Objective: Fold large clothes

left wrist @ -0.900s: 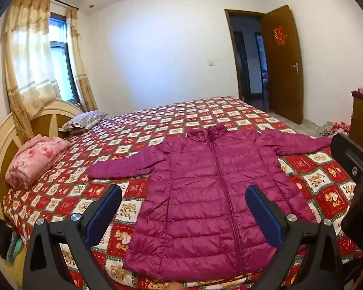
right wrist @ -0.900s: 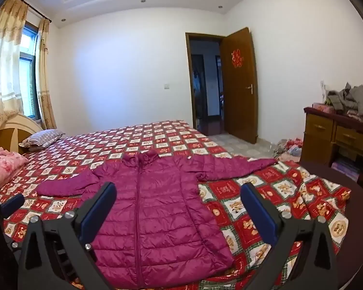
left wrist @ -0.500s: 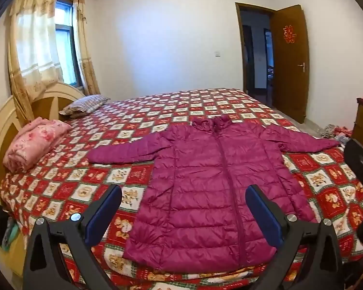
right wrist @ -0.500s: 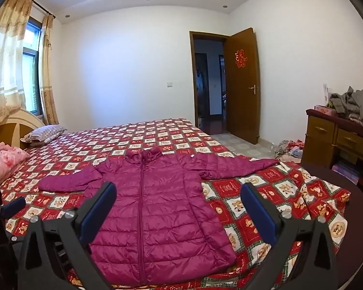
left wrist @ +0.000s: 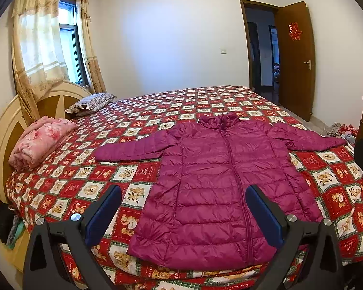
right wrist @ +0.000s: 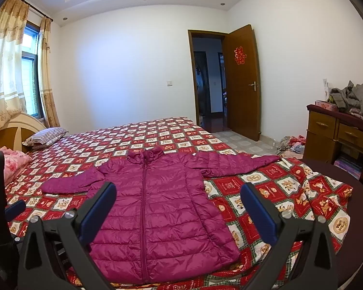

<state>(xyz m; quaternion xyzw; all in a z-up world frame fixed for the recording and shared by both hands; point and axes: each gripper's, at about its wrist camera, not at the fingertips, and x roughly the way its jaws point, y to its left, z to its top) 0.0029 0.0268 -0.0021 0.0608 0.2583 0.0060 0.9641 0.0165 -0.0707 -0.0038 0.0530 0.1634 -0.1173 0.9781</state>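
A pink folded blanket [left wrist: 42,140] lies by the headboard. The left tool [left wrist: 182,207] hovers wide open, holding nothing. The purple jacket [left wrist: 220,188] lies flat on the bed [left wrist: 84,181], sleeves spread. The right tool [right wrist: 179,204] gapes empty.

1. The left tool [left wrist: 183,207] is held with its jaws spread wide; nothing is gripped between the blue pads [left wrist: 103,211].
2. The left tool is pitched moderately downward.
3. The right tool [right wrist: 178,205] is likewise held fully spread, with nothing clamped between its blue pads [right wrist: 98,211].
4. The right tool is tilted only slightly downward.
5. Part of the left tool is seen at the left edge of the right wrist view.
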